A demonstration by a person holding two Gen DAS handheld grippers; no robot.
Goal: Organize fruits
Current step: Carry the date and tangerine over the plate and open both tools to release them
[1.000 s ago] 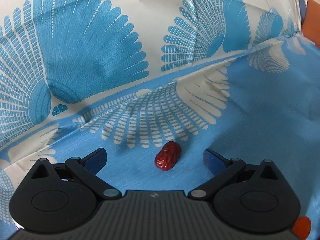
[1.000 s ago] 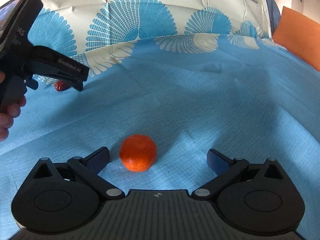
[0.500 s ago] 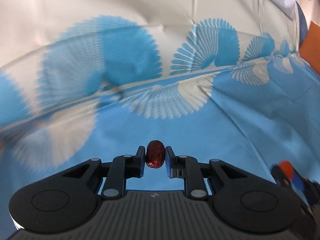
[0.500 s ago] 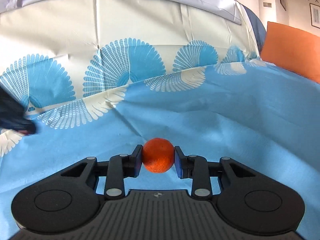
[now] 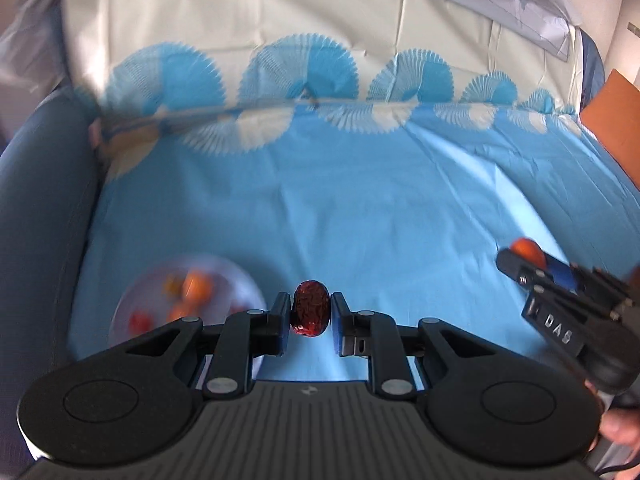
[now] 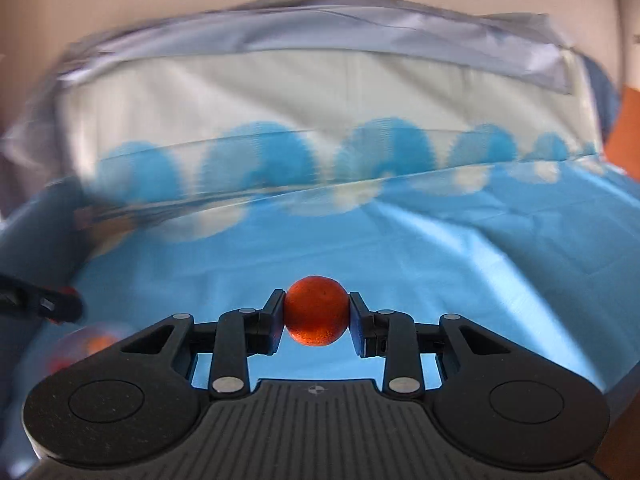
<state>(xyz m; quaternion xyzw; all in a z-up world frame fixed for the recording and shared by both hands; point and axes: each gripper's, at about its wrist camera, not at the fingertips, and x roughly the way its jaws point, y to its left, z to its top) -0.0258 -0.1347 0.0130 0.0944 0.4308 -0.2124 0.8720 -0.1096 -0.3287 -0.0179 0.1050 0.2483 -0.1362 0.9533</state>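
My left gripper (image 5: pixel 311 314) is shut on a dark red wrinkled jujube (image 5: pixel 310 307) and holds it above the blue cloth. My right gripper (image 6: pixel 316 316) is shut on a small orange mandarin (image 6: pixel 316 311), also lifted; it shows at the right of the left wrist view (image 5: pixel 536 264) with the mandarin (image 5: pixel 526 249) in it. A clear plate (image 5: pixel 244 280) with several orange and red fruits lies blurred on the cloth, below and left of the left gripper. It shows faintly in the right wrist view (image 6: pixel 70 340), where the left gripper (image 6: pixel 60 307) is at the far left.
The blue cloth with fan patterns (image 5: pixel 380 208) covers a sofa seat and backrest. A dark blue armrest (image 5: pixel 44 208) borders the left side. An orange cushion (image 5: pixel 616 120) stands at the right. My hand (image 5: pixel 620 428) holds the right gripper's handle.
Both grippers closed on their fruits and lifted them off the cloth. Both have pulled back and up, so the plate and sofa back have come into view.
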